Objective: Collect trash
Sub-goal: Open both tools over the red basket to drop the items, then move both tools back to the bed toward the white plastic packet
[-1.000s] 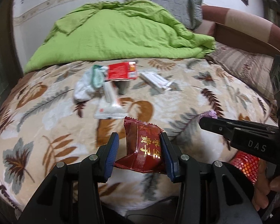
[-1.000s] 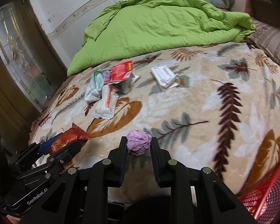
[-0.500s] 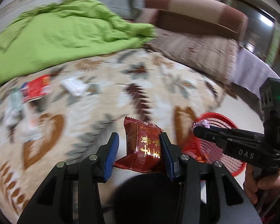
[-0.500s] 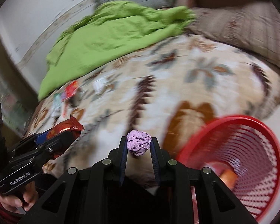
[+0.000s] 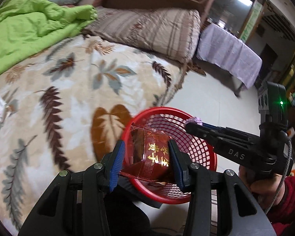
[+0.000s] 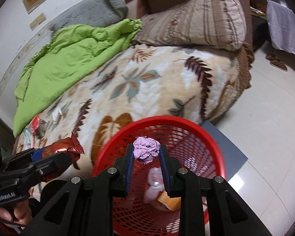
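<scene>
The left gripper (image 5: 146,157) clamps a shiny dark-red snack wrapper (image 5: 149,157) with gold lettering above the red mesh basket (image 6: 198,137). The right gripper's (image 6: 146,154) jaws are opening around a crumpled purple paper ball (image 6: 146,149), still touching it, over the same basket on pale floor beside a leaf-patterned bed (image 6: 147,82). The basket's contents are blurred.

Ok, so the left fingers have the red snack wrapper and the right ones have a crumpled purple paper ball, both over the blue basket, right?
Nearly. The basket is red, not blue, as the right wrist view shows. The rest holds: the snack wrapper is in the left fingers and the purple paper ball is between the right fingers, whose jaws are opening.
</scene>
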The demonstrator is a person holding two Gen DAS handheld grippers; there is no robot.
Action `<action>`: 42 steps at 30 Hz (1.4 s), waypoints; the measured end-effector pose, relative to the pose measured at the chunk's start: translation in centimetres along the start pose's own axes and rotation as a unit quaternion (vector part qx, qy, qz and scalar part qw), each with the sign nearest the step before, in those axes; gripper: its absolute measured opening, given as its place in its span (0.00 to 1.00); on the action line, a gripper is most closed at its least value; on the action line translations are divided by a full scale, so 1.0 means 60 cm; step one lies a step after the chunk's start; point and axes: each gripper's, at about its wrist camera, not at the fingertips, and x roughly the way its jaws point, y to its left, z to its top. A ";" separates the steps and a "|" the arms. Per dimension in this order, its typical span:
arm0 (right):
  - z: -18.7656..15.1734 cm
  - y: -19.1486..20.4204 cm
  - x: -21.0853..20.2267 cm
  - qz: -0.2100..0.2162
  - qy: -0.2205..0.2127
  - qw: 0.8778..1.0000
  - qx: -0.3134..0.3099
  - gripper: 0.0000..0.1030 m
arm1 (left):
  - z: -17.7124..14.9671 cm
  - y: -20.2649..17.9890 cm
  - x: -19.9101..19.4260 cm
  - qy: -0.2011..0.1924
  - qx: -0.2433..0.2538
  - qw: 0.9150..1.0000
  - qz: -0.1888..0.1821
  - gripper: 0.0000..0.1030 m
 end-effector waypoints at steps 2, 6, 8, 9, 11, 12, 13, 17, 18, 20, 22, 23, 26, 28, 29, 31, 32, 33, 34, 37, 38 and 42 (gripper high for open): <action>-0.002 -0.008 0.004 -0.008 0.003 1.000 0.009 0.29 | 0.000 -0.007 0.008 0.007 0.006 1.000 -0.002 0.42; -0.004 -0.018 0.008 -0.019 0.004 1.000 0.023 0.45 | 0.001 -0.009 0.015 0.014 0.005 1.000 -0.003 0.52; -0.003 -0.016 0.006 -0.022 0.000 1.000 0.021 0.46 | 0.002 -0.006 0.010 0.007 0.002 1.000 -0.001 0.58; -0.002 -0.015 0.006 -0.023 -0.001 1.000 0.021 0.46 | 0.001 -0.004 0.006 0.004 -0.002 1.000 -0.001 0.58; -0.001 -0.010 0.004 -0.022 -0.004 1.000 0.022 0.46 | -0.001 0.004 -0.004 -0.003 -0.009 1.000 0.004 0.58; 0.001 -0.005 0.003 -0.018 -0.006 1.000 0.021 0.46 | -0.002 0.010 -0.011 -0.009 -0.012 1.000 0.010 0.58; 0.002 0.003 0.002 -0.013 -0.010 1.000 0.017 0.46 | -0.005 0.018 -0.024 -0.021 -0.016 0.999 0.021 0.58; 0.005 0.062 0.015 0.011 -0.011 1.000 -0.014 0.46 | -0.024 0.070 -0.077 -0.058 -0.050 0.994 0.072 0.58; 0.004 0.081 0.021 0.019 -0.008 0.999 -0.024 0.46 | -0.029 0.082 -0.089 -0.065 -0.058 0.993 0.085 0.58; -0.001 0.121 0.034 0.035 0.000 0.998 -0.047 0.46 | -0.044 0.112 -0.119 -0.082 -0.074 0.987 0.120 0.58; -0.010 0.171 0.047 0.055 0.006 0.995 -0.079 0.46 | -0.060 0.144 -0.150 -0.094 -0.096 0.980 0.148 0.58; -0.014 0.194 0.052 0.064 0.008 0.994 -0.093 0.46 | -0.069 0.158 -0.164 -0.098 -0.107 0.976 0.161 0.58; -0.028 0.267 0.064 0.093 0.012 0.985 -0.144 0.46 | -0.099 0.196 -0.206 -0.113 -0.134 0.966 0.192 0.58; -0.037 0.307 0.071 0.108 0.013 0.979 -0.173 0.46 | -0.123 0.217 -0.231 -0.121 -0.148 0.958 0.215 0.58; -0.040 0.324 0.073 0.115 0.013 0.976 -0.185 0.46 | -0.134 0.227 -0.240 -0.123 -0.157 0.954 0.224 0.58; -0.049 0.356 0.080 0.127 0.011 0.970 -0.207 0.46 | -0.157 0.248 -0.261 -0.131 -0.179 0.945 0.239 0.58; -0.055 0.374 0.085 0.137 0.010 0.966 -0.219 0.46 | -0.167 0.258 -0.267 -0.133 -0.187 0.941 0.249 0.58; -0.060 0.390 0.091 0.145 0.007 0.962 -0.230 0.46 | -0.179 0.271 -0.274 -0.135 -0.197 0.935 0.264 0.58; -0.064 0.402 0.095 0.147 0.004 0.960 -0.240 0.46 | -0.185 0.279 -0.277 -0.135 -0.205 0.931 0.271 0.58; -0.076 0.435 0.113 0.152 0.003 0.952 -0.265 0.46 | -0.209 0.307 -0.292 -0.139 -0.238 0.918 0.283 0.58; -0.079 0.443 0.119 0.153 0.008 0.951 -0.269 0.46 | -0.214 0.315 -0.296 -0.141 -0.246 0.913 0.293 0.58; -0.076 0.451 0.129 0.156 0.015 0.952 -0.264 0.46 | -0.223 0.337 -0.303 -0.142 -0.264 0.905 0.301 0.58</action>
